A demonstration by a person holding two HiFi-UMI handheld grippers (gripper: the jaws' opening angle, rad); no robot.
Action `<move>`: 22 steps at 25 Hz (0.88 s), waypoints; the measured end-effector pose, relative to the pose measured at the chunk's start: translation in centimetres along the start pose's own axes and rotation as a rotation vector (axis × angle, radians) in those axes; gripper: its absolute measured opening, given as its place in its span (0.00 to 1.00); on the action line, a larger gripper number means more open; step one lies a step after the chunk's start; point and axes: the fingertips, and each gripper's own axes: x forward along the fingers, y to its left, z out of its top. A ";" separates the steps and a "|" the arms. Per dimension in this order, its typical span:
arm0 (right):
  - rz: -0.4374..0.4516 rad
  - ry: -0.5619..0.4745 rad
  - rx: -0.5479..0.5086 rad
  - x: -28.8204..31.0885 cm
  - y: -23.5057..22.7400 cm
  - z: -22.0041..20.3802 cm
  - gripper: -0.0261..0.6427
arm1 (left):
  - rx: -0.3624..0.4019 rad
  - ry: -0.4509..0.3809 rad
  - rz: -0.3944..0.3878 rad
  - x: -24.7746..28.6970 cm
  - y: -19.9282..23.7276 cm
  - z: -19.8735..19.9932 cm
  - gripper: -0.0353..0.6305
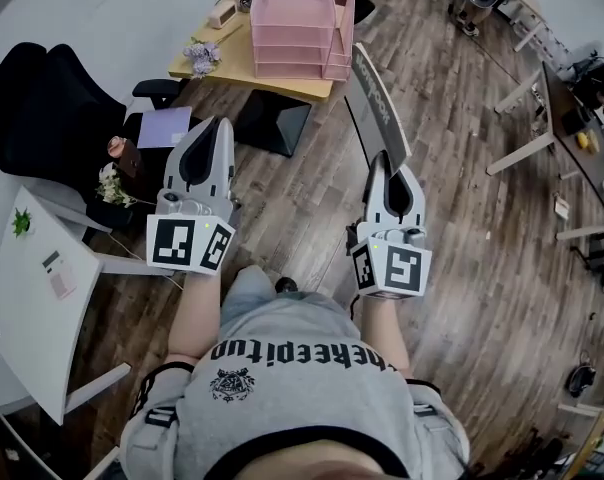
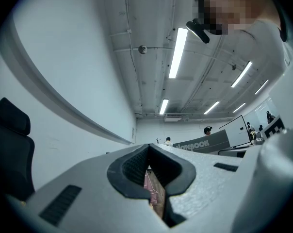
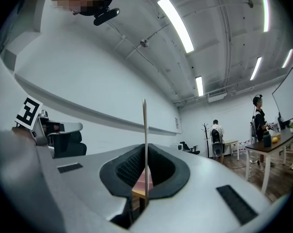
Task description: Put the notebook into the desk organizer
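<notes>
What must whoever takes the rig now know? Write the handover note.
Right tongs: shut on the notebook, held on edge and pointing toward the desk.
Left tongs: shut, empty.
Organizer: pink, on the wooden desk ahead; the notebook has not reached it.
Done: notebook is in the grip.
Left: close in on the desk, slide the notebook into the organizer, release.

At top centre, a wooden worktop (image 1: 232,66) carries a pink desk organizer (image 1: 300,23) and a flower bunch (image 1: 201,56); plank floor (image 1: 462,228) lies below.
</notes>
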 end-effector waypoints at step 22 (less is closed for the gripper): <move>-0.042 0.012 -0.021 15.8 -0.2 -2.7 0.05 | -0.021 -0.002 -0.037 13.1 9.4 -3.5 0.06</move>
